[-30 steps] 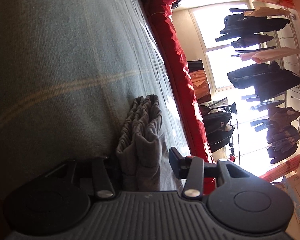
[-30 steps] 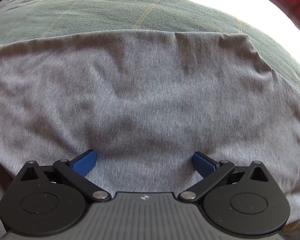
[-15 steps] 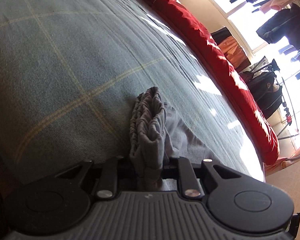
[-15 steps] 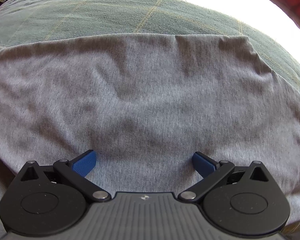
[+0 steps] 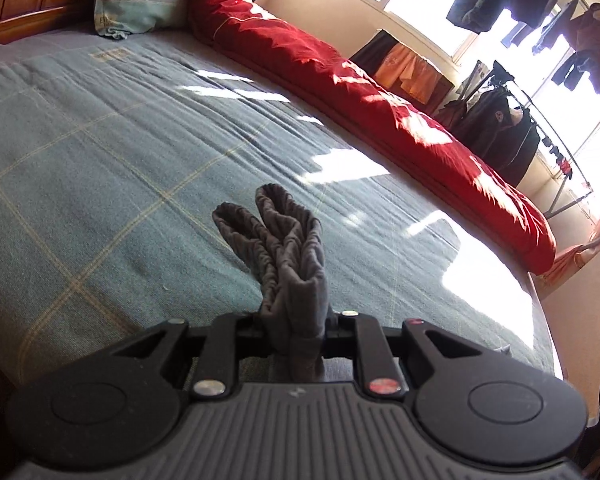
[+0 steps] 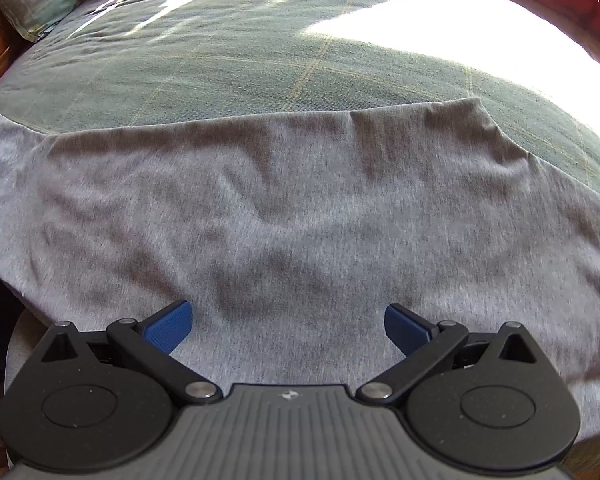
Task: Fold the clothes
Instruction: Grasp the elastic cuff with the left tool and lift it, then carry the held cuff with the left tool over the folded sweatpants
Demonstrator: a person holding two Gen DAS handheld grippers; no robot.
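Right at the near edge of the bed, the left claw is clenched on a bunched end of the grey garment, ruffled folds poking straight ahead of it. Right claw hangs over the flat part with jaws spread wide, gripping nothing. Cloth runs long side to side, far hem facing the red duvet.
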